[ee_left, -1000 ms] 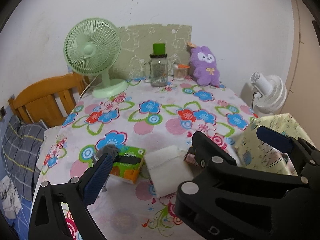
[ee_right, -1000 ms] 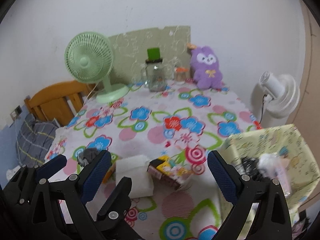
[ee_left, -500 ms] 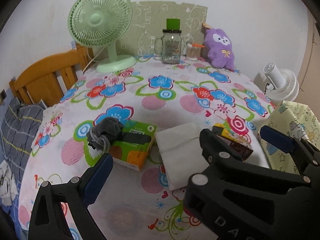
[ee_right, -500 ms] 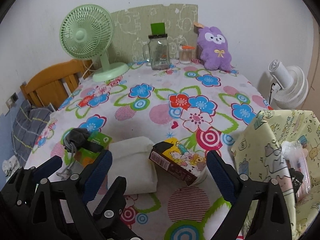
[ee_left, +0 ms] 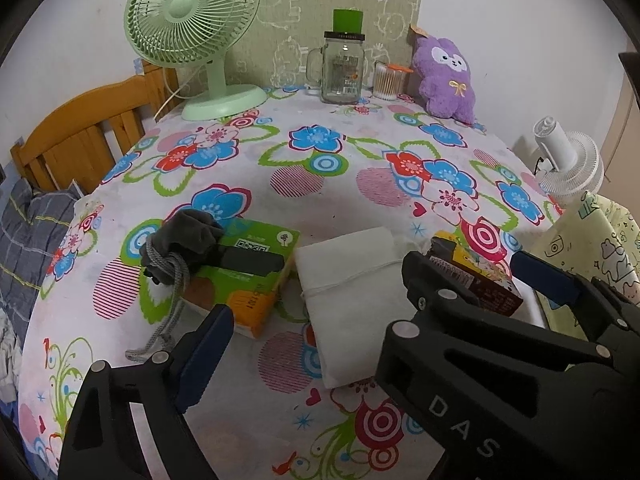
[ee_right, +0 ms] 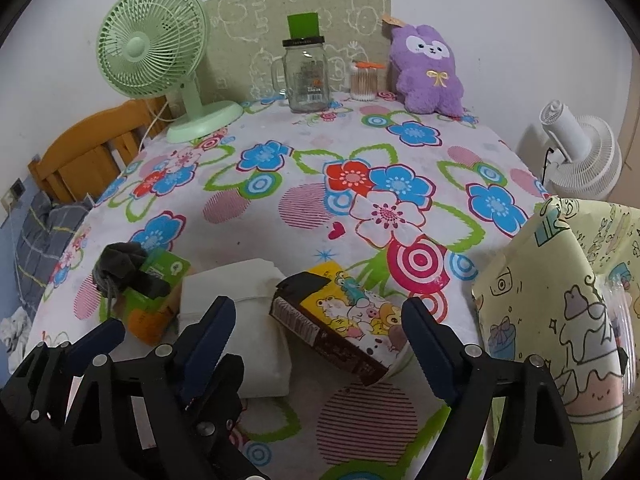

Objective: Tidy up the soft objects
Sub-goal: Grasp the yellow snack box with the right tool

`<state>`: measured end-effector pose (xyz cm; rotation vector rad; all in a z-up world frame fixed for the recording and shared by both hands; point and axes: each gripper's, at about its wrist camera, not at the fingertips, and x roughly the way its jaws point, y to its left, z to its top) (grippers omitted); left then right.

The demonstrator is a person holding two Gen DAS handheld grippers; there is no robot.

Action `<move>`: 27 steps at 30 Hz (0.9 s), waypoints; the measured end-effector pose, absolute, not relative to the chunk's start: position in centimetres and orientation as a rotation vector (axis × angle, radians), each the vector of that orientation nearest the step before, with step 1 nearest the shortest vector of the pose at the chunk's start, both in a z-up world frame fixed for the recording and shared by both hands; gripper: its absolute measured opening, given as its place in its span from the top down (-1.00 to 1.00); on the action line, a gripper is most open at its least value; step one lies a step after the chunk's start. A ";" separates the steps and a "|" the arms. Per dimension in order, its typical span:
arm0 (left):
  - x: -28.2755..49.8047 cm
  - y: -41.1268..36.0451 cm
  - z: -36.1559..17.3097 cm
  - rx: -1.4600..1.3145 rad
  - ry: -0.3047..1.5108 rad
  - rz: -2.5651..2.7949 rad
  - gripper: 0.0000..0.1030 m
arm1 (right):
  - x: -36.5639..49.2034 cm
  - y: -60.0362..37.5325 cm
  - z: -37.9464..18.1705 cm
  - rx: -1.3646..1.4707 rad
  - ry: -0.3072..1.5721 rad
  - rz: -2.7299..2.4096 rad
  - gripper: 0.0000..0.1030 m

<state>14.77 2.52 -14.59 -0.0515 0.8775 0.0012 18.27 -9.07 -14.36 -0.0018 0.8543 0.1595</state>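
White and folded, the cloth (ee_left: 352, 300) lies on the flowered table (ee_left: 312, 168). Touching its left edge is a green tissue pack (ee_left: 248, 276) with a grey pouch (ee_left: 180, 244) on top; a brown-and-yellow box (ee_right: 340, 324) sits just right of it. Both grippers hover above the cloth, left gripper (ee_left: 372, 312) and right gripper (ee_right: 320, 332) spread wide, holding nothing. A yellow bag (ee_right: 560, 288) hangs well right of the cloth.

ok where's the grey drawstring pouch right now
The grey drawstring pouch sits at the near left of the table, on the far-left end of the green tissue pack; the white folded cloth is beside that pack.
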 end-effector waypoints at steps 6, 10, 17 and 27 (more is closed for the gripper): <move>15.2 2.0 -15.1 -0.024 0.898 0.008 -0.76 | 18.9 -9.4 -15.3 0.009 0.888 0.147 -0.69; 15.3 1.7 -15.3 -0.014 0.899 0.016 -0.76 | 19.2 -9.6 -15.5 0.001 0.898 0.140 -0.54; 15.4 1.3 -15.4 -0.011 0.913 0.020 -0.76 | 19.3 -9.6 -15.6 -0.026 0.920 0.156 -0.36; 15.1 0.9 -15.7 -0.065 0.952 -0.038 -0.13 | 18.9 -9.9 -15.6 -0.033 0.951 0.182 -0.17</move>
